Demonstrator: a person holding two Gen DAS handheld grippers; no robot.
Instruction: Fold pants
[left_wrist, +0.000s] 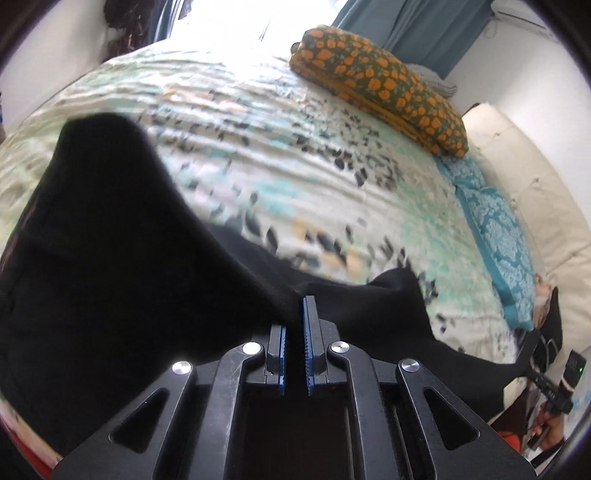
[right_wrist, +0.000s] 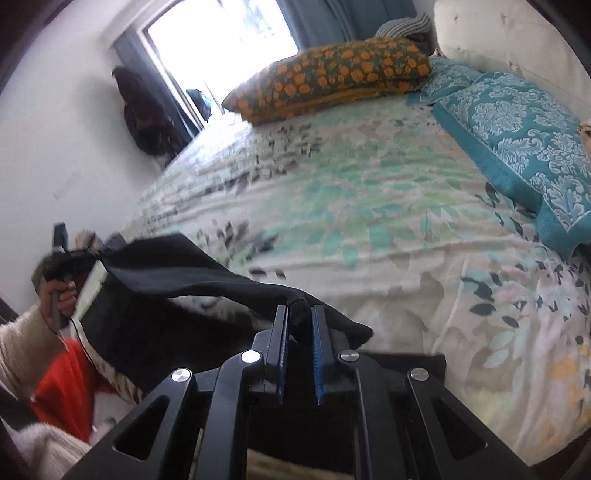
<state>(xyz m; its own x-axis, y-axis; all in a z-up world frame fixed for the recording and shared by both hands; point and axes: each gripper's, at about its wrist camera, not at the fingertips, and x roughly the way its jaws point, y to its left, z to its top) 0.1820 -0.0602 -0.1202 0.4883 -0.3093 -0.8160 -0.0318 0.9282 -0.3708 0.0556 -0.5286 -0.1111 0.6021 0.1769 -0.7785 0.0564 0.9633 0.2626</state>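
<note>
Much of the black pants (left_wrist: 110, 266) is cut off at the lower left of the left wrist view, and the floral bedspread (left_wrist: 258, 155) is blurred. Wide bare bed is left beyond the cloth — up to the orange-patterned pillow (right_wrist: 332, 74) and teal pillow (right_wrist: 517, 140). The left gripper (left_wrist: 297, 332) is seen nearly closed, pinching a pants edge. The right gripper (right_wrist: 299, 325) is clamped on a bunched fold — the garment is stretched between both, above the near bed edge.
</note>
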